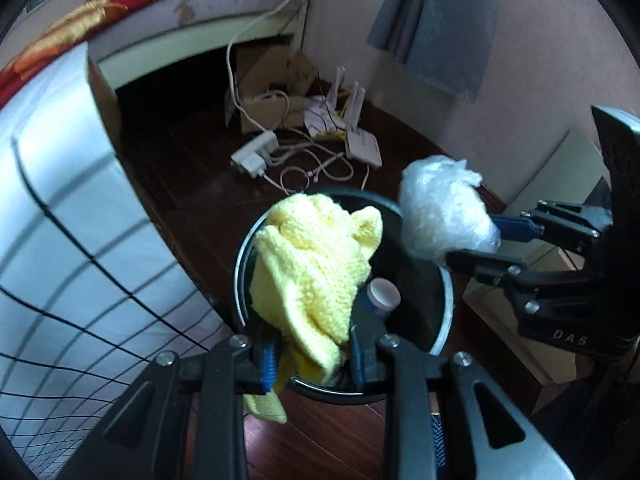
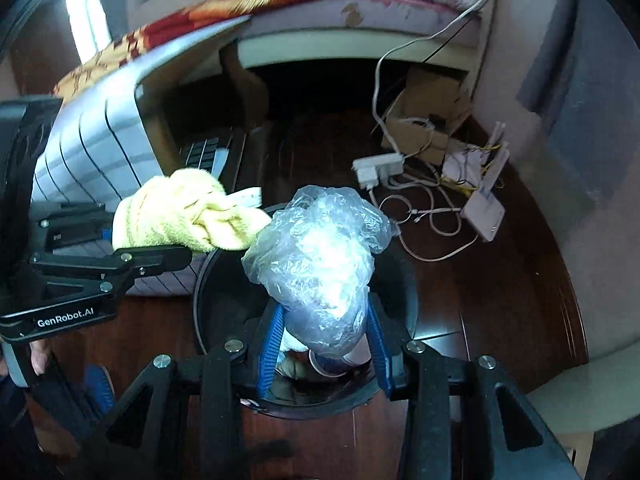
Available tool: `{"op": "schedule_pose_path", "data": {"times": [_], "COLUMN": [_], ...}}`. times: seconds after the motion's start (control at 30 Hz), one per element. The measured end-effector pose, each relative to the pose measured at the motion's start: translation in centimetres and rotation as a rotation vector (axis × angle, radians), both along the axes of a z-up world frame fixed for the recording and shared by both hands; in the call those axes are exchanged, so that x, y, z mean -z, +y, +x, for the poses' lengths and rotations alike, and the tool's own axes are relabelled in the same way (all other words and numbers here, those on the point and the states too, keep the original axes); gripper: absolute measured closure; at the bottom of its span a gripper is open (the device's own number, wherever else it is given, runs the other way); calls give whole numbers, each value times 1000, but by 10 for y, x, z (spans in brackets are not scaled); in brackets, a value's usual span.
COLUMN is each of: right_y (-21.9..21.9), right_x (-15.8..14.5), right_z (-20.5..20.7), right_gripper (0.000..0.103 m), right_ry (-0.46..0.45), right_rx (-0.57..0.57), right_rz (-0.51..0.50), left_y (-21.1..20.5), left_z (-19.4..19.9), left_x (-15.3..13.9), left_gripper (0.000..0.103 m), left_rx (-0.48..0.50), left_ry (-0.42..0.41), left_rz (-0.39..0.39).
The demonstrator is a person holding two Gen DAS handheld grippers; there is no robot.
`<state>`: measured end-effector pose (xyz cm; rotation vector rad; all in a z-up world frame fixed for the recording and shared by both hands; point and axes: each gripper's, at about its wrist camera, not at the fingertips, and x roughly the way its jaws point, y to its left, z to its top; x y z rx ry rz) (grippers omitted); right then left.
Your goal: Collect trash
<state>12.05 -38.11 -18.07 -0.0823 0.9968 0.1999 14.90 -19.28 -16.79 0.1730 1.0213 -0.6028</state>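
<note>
We had left gripper [image 1: 312, 360] clamped on cloth [image 1: 308, 272], right gripper [image 2: 326, 344] on bag [image 2: 320, 256], both over bin [image 1: 442, 320]; cloth tail overhung rim, risked snagging; bag might drift out.

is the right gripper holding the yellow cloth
No, the right gripper is shut on the crumpled plastic bag; the left gripper holds the yellow cloth.

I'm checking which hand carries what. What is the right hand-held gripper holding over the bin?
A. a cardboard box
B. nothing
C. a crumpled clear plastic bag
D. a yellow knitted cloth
C: the right hand-held gripper is shut on the plastic bag above the bin; the yellow cloth sits in the left hand-held gripper.
</note>
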Motion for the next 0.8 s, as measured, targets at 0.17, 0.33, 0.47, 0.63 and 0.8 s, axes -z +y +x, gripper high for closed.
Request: {"op": "schedule_pose_path", "data": {"times": [0.17,0.33,0.47,0.63,0.8], "right_y": [-10,-29,-24,-9,7], "right_x": [36,29,22,17,2], "right_z": [8,6,4,6,7], "right_gripper": [0,0,0,0,0], "right_ry": [74,43,28,14,-16], "right_rx": [44,130,141,127,106], "right_rz": [-125,-118,-96,-76,-63], "left_y": [5,32,48,59,65], "left_z": [4,-2,-10,-13,-19], "left_x": [16,13,5,-2,-14], "left_gripper": [8,0,0,0,0], "left_rx": [-98,-211,-250,-263,-269], "left_ry": [-9,-60,-94,-113,-135], "left_rz": [64,82,82,86,81]}}
